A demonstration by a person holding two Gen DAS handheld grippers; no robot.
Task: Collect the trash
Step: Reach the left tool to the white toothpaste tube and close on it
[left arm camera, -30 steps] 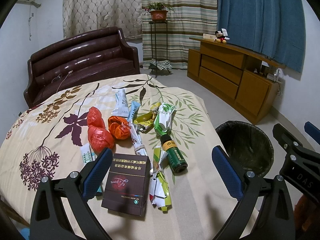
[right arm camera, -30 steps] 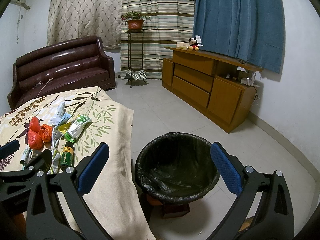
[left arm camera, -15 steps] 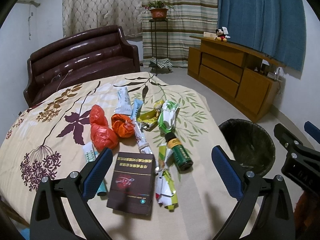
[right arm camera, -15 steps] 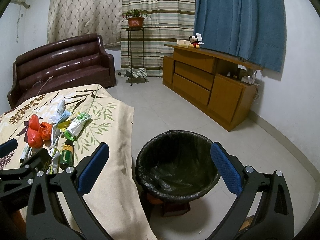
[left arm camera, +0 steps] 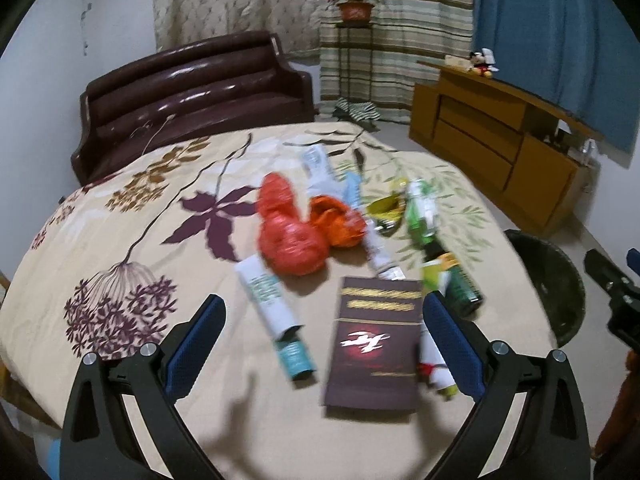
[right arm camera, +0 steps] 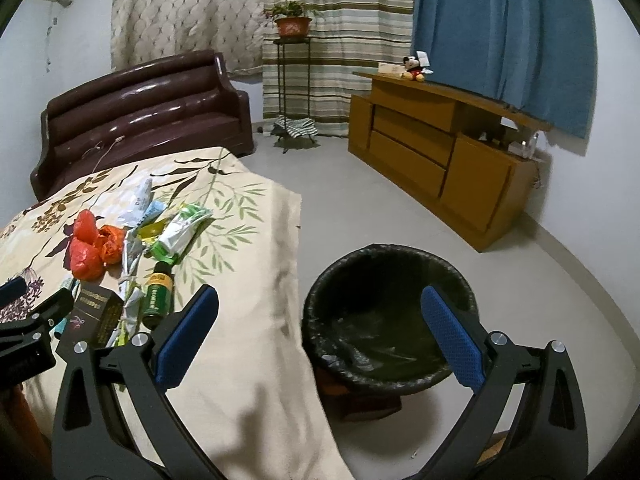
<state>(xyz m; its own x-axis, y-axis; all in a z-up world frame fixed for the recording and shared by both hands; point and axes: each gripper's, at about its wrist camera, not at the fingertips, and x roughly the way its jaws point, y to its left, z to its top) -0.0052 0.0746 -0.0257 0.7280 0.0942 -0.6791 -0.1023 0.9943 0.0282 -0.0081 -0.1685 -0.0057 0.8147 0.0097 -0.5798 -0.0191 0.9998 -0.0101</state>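
I hold the left tool (left arm camera: 324,340) wide open and empty above the dark box (left arm camera: 374,344); its motion-blurred print is unreadable. The right tool (right arm camera: 320,332), also spread and empty, hangs over the bin (right arm camera: 390,316). Trash lies on the table (left arm camera: 120,240), with one wrapper (left arm camera: 434,364) partly hidden.

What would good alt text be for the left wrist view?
An open left hand-held gripper hovers over trash on a floral bedspread: a dark maroon box, red plastic bags, a green bottle. A black-lined bin stands right.

Two red bags (left arm camera: 290,236), one box (left arm camera: 374,340), one bottle (left arm camera: 456,276), one bin (right arm camera: 390,316).
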